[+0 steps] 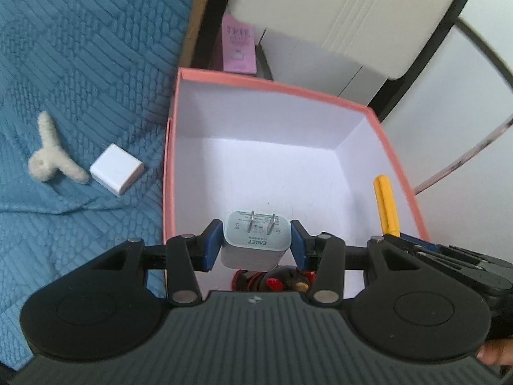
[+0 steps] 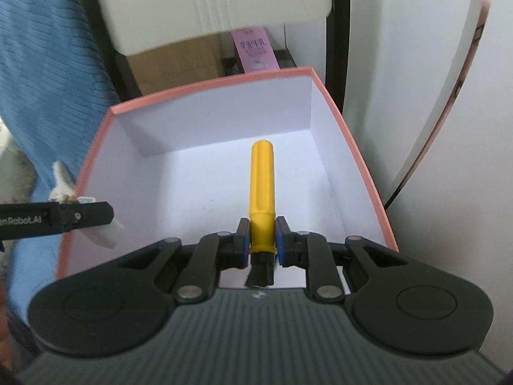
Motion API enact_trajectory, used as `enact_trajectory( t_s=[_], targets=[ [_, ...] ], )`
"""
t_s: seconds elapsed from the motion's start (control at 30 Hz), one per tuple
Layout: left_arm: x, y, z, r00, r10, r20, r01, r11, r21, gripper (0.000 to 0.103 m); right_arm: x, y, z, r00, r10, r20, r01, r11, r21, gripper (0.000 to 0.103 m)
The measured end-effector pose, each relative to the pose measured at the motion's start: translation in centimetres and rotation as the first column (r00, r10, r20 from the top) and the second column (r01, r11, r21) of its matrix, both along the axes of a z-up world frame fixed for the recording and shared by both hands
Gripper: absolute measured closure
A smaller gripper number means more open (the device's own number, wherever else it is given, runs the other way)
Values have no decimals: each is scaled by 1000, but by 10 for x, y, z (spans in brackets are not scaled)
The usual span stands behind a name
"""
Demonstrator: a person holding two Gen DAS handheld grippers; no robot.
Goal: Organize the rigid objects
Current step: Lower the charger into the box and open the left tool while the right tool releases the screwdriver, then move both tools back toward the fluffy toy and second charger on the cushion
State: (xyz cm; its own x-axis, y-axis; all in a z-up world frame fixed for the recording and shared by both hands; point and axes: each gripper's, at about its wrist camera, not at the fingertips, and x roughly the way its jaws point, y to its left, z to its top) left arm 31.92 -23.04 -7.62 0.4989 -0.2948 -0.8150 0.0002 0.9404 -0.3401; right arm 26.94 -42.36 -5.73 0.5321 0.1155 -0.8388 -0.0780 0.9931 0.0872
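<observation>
The left gripper (image 1: 256, 240) has its blue pads clamped on a pale, rounded plug adapter (image 1: 255, 240), metal prongs upward, over the near edge of the pink box (image 1: 275, 86). The right gripper (image 2: 260, 237) pinches a smooth yellow-handled tool (image 2: 262, 189) above the box's white floor. Left of the box, a small white cube (image 1: 116, 168) and a fuzzy cream piece (image 1: 51, 157) lie on ribbed blue fabric (image 1: 80, 64).
</observation>
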Motion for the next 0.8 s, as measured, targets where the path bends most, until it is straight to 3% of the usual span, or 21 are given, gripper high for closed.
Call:
enact_trajectory(
  t_s=[0.2, 0.27, 0.4, 0.57, 0.8],
  targets=[
    [21, -14, -25, 999, -9, -33, 9, 1000, 3, 52, 18, -6, -34, 998, 5, -62, -5, 1000, 7, 83],
    [23, -19, -27, 1000, -21, -19, 22, 999, 27, 52, 21, -9, -43, 997, 3, -78, -1, 1000, 15, 83],
    [29, -21, -29, 1000, -18, -16, 18, 1000, 7, 52, 29, -15, -53, 995, -7, -100, 12, 998, 56, 83],
    [30, -22, -20, 1000, -9, 1, 9, 1000, 12, 52, 33, -9, -48, 997, 19, -79, -19, 1000, 2, 81],
    [13, -16, 14, 998, -2, 61, 1, 1000, 14, 51, 23, -1, -14, 999, 34, -28, -33, 999, 30, 79]
  ],
)
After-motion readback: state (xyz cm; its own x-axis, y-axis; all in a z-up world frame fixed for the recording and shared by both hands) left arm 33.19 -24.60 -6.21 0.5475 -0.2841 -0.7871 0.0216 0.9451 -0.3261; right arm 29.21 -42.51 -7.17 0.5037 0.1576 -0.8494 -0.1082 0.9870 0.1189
